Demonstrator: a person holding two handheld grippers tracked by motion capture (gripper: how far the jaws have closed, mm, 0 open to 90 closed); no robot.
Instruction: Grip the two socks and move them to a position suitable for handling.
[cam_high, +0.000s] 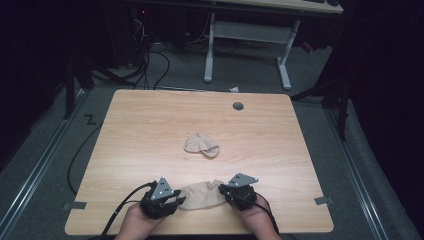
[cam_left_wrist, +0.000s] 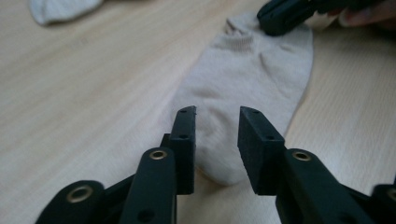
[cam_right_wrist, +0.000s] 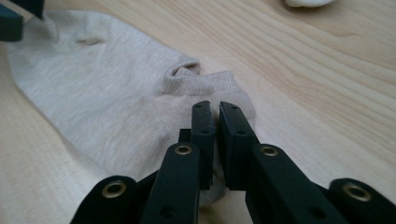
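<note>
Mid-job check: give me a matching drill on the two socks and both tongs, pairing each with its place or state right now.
Things:
1. near sock
2. far sock
3. left tongs
4. right tongs

Places or states:
A. jaws pinched narrow on the cuff
B. bunched up at mid-table, apart from both tongs
C. lying flat at the near edge, stretched between the two tongs
D. jaws standing apart around the toe end

Pairs: 1-C, 2-B, 3-D, 4-A

second sock (cam_high: 201, 144): crumpled, mid-table | grommet hole (cam_high: 238, 106): far edge | white desk frame (cam_high: 248, 35): behind table
</note>
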